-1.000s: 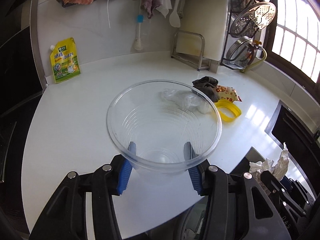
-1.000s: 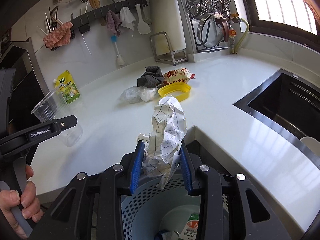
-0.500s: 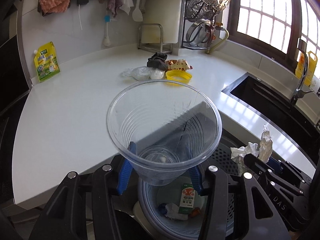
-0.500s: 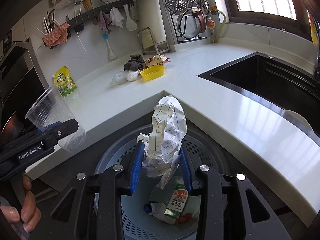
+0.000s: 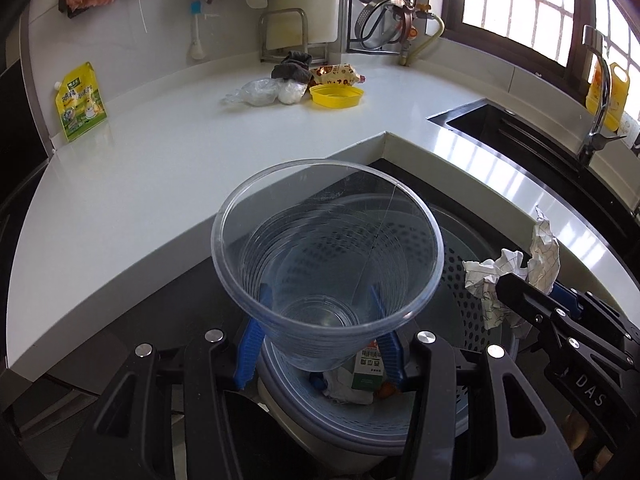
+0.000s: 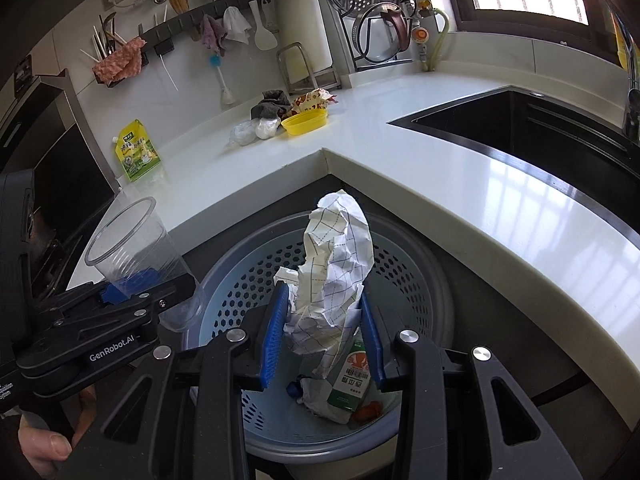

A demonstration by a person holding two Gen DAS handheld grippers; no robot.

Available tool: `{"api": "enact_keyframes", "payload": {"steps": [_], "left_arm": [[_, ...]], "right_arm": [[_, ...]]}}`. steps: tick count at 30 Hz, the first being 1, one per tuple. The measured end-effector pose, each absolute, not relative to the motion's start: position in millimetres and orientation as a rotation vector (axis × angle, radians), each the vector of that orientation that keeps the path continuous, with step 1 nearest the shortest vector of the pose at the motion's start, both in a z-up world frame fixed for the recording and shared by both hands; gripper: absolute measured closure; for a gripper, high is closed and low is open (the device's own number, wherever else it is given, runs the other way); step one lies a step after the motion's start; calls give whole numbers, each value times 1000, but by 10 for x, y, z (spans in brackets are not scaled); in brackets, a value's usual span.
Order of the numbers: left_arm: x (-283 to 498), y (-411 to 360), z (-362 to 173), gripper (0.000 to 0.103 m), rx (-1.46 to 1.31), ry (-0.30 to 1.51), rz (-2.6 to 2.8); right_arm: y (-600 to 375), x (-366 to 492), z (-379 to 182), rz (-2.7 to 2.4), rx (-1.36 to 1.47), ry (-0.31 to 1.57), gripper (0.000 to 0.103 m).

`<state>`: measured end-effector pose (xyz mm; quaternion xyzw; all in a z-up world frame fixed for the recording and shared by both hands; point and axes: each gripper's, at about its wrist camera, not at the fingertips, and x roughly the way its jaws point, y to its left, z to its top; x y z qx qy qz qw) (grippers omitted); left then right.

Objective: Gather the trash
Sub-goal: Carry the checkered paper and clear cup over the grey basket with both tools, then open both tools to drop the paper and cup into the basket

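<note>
left gripper (image 5: 320, 332): blue pads pinch the base of a clear plastic cup (image 5: 326, 260), cup upright, held over the bin
right gripper (image 6: 324, 332): clamps a crumpled grid-lined paper (image 6: 336, 268), also over the bin
bin (image 6: 424, 280): blue perforated basket below both grippers, holds a green-white carton (image 6: 350, 384) and a white scrap
surface (image 5: 160, 168): white, carries a clear plastic bag (image 5: 252, 92), yellow lid (image 5: 336, 96), snack wrapper (image 5: 336, 74), dark cloth (image 5: 292, 65)
far left: yellow-green pouch (image 5: 80, 102) against the wall
</note>
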<state>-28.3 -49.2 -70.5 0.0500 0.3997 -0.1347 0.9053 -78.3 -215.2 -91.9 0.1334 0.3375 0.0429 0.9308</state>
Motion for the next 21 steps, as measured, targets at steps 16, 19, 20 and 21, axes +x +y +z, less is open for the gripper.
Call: {"api": "enact_keyframes", "payload": {"steps": [16,19,20,21], "left_arm": [[-286,-545,-833,52,126,873,-290],[-272,-540,-864,52,125,884,-287],[-267,-536,-874,52,123,888,-286],[-262,-533,-881,52,121,891,-287]], "right_arm": [[-2134,-743,-972,98,273,718,68],[-2131,-726,-988,99,273,725,68],[-2130,-721,-993,99,273,727,68],[-2131,-716,-997,99,273,729,68]]}}
